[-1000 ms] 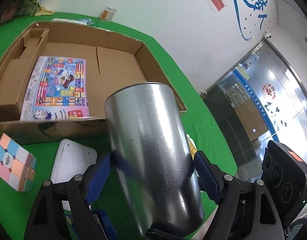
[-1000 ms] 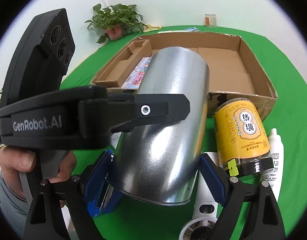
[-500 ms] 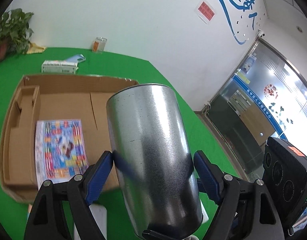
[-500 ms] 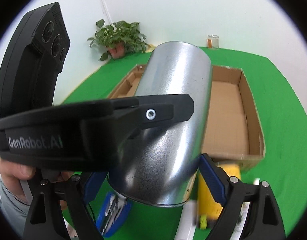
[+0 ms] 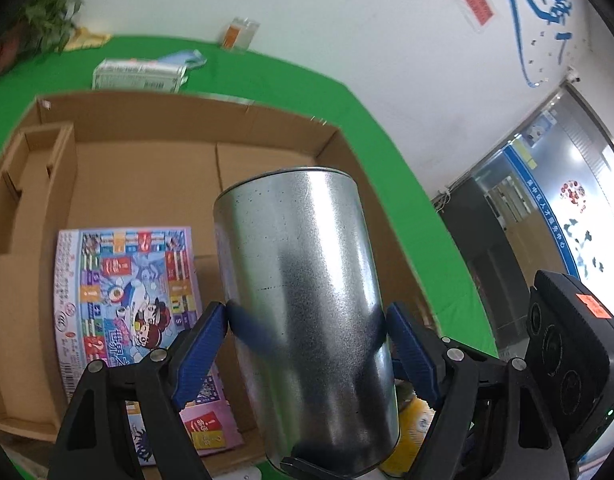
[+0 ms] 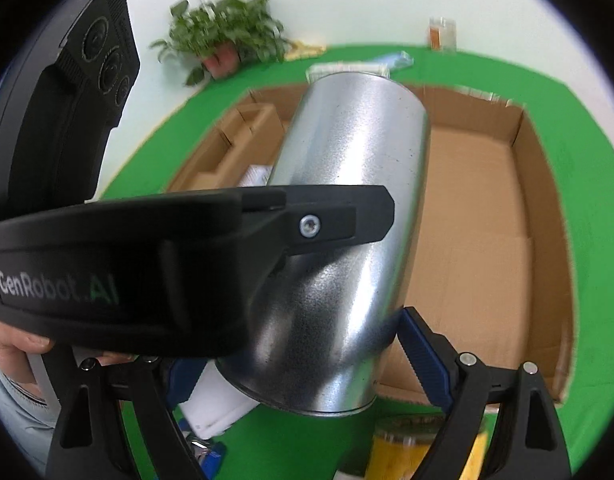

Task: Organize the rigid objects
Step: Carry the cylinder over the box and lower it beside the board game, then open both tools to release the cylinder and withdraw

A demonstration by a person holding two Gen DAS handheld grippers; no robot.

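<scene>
A tall galvanised metal can hangs tilted in the air, over the near edge of an open cardboard box. My left gripper is shut on the can's lower half, both blue pads pressed to its sides. My right gripper grips the same can near its base. Its right pad touches the metal, while its left pad is mostly hidden behind the left tool's black arm. A colourful game board lies flat in the box.
A yellow-labelled jar and a white object lie on the green table below the can. The box's right half is bare cardboard. Beyond the box lie a white carton and a potted plant.
Both grippers have carried the can forward from above the loose items toward the box. The pastel cube and white object have left the left wrist view, and the box fills more of both views.
</scene>
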